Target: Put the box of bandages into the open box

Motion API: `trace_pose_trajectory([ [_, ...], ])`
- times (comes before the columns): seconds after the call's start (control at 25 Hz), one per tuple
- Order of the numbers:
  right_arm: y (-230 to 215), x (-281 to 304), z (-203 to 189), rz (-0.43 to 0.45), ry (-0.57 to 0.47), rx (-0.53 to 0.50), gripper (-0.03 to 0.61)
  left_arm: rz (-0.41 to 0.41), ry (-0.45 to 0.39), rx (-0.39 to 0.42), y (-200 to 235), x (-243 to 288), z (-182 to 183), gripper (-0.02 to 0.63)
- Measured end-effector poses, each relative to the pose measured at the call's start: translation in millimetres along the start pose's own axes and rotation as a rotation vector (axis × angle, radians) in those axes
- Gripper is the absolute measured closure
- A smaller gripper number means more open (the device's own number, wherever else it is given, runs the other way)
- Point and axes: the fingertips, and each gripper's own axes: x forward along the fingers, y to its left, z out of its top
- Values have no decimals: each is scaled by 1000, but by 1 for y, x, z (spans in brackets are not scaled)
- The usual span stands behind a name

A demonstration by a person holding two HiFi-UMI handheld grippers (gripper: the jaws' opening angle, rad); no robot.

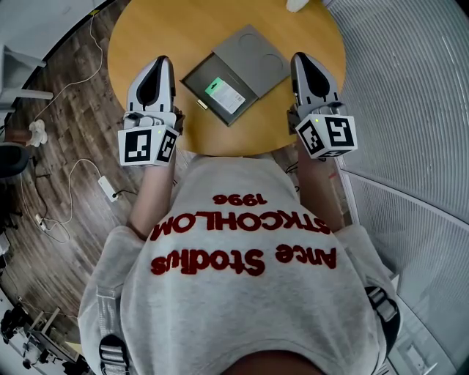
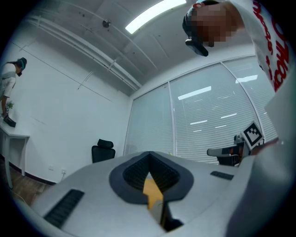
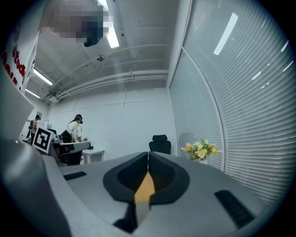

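Head view, left to right. Wood-pattern floor (image 1: 66, 88) with a white cable (image 1: 73, 172) and a power strip (image 1: 108, 189), at 9 o'clock from the round wooden worktop (image 1: 146, 36).

The left gripper (image 1: 163, 61) rests at the worktop's near edge, at 9 o'clock from the open box (image 1: 253, 55), apart from it. In the left gripper view the left gripper (image 2: 149, 159) has its jaws pressed together tip to tip with nothing between them; only a sliver of orange worktop shows through the seam below. An office chair (image 2: 102, 150) stands against the white wall behind.

The open box, grey and flat, lies turned cornerwise at the worktop's centre. The box of bandages (image 1: 226, 94), white with a green patch, lies flat inside it, in the part toward 7 o'clock; the grey remainder extends toward 1 o'clock.

The right gripper (image 1: 299, 58) rests at 3 o'clock from the open box, near its corner but not touching. In the right gripper view the right gripper (image 3: 148, 159) is likewise fully closed and empty, pad against pad. Behind it stand an office chair (image 3: 159, 141) and, toward 3 o'clock, a bunch of flowers (image 3: 201, 150).

A white object (image 1: 297, 4), cut by the frame, sits at the worktop's 12 o'clock edge. The person's grey sweatshirt (image 1: 242, 293) fills the lower frame.
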Motion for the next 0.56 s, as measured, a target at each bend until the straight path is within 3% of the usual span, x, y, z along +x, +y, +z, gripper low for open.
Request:
trace_pose_trajectory([
  [0.56,3,1,0,6,4,-13,569,3,-6,3,0,-2,1,614],
])
